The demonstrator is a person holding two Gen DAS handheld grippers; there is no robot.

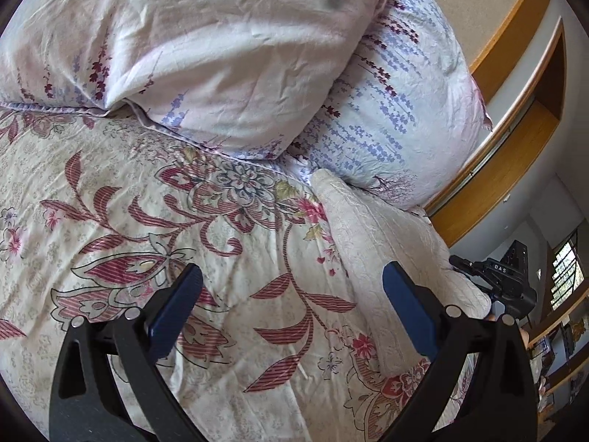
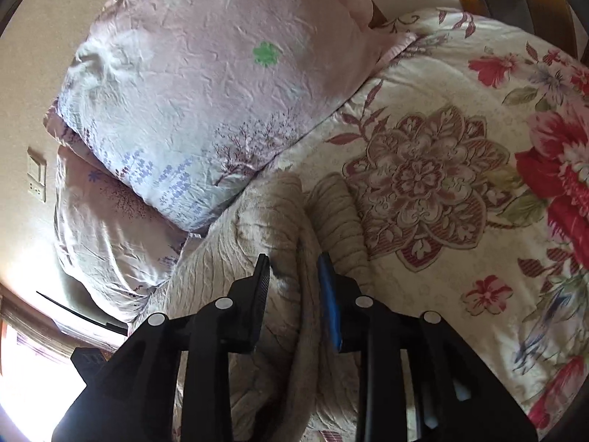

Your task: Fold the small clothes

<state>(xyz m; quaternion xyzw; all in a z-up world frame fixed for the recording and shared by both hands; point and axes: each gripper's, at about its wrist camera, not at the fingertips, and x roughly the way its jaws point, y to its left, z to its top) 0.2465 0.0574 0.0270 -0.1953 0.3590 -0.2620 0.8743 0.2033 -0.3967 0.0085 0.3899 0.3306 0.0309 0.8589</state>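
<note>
My right gripper [image 2: 294, 269], jaws slightly parted, straddles a cream knitted garment's [image 2: 272, 217] fold; left gripper [image 1: 292, 280] spread wide, garment under its right finger; "DAS" shows on the right gripper's black housing.

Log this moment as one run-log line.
left gripper: open, empty, above quilt | right gripper: open, astride cream knit garment fold | garment: beside pillows
</note>
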